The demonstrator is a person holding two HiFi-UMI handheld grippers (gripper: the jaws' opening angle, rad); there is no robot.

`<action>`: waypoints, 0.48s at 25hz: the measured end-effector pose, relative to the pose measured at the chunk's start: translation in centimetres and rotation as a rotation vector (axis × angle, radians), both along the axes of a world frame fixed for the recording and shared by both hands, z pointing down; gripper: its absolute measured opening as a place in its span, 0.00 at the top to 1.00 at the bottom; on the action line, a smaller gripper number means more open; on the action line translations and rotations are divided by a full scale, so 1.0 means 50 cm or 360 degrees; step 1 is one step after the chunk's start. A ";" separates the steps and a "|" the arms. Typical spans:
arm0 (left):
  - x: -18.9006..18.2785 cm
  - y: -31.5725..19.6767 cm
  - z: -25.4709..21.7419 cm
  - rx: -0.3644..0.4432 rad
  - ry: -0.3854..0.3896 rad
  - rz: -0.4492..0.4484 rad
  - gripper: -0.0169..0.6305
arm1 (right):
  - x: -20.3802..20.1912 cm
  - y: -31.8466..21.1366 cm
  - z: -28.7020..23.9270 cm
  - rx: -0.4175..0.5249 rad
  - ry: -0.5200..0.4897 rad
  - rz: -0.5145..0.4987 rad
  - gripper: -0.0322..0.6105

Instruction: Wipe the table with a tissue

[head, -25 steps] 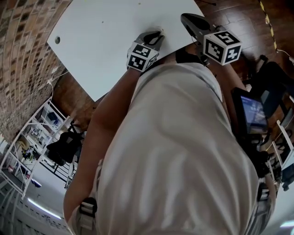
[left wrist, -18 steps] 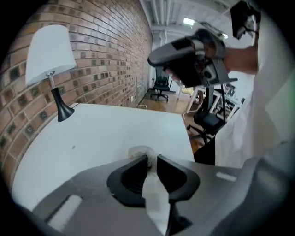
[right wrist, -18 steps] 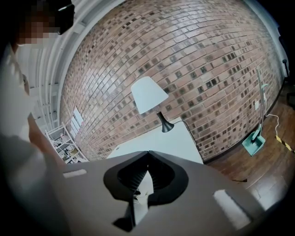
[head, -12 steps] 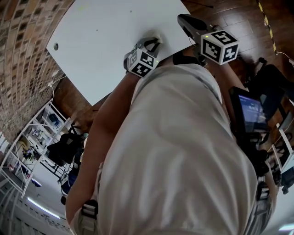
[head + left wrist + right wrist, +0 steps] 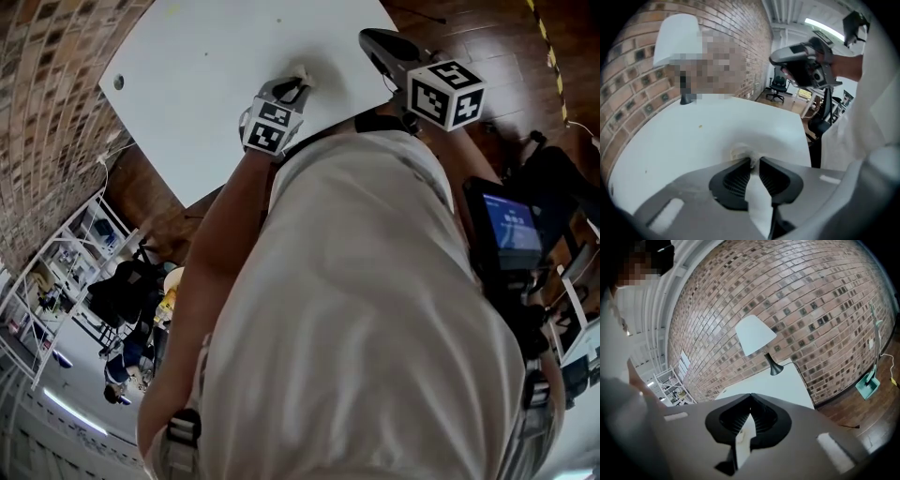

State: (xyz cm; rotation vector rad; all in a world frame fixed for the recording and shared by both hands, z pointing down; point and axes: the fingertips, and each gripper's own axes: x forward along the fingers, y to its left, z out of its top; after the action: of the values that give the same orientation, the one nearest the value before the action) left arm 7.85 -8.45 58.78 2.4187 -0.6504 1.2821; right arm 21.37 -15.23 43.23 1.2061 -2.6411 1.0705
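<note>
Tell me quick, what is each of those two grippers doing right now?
Left gripper: closed on a crumpled white paper tissue against the white tabletop.
Right gripper: closed, tips together; nothing clearly held.

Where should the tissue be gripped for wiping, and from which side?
Probably best to take the tissue by its bunched top, from above, as the left gripper does: the wad sticks out past the jaws, so tissue, not jaws, meets the table.

Brick wall [image 5: 811, 296], dark wood floor [image 5: 478, 33], white-shaded lamp [image 5: 755, 333], perhaps metal shelving [image 5: 67, 267]
</note>
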 end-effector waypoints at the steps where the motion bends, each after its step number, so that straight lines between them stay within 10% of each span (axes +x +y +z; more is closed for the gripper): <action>1: -0.013 -0.016 -0.001 0.0001 0.0000 -0.0070 0.86 | -0.002 -0.004 0.000 -0.0003 -0.0003 -0.0004 0.94; 12: -0.128 -0.194 -0.078 0.0218 0.0101 -0.0563 0.87 | -0.032 -0.043 -0.001 0.0005 -0.0021 -0.0052 0.94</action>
State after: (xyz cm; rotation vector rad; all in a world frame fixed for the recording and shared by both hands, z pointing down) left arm 1.47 -18.13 54.90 2.2998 -1.1204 1.0411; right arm 19.78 -17.41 43.17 1.1568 -2.6637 1.0731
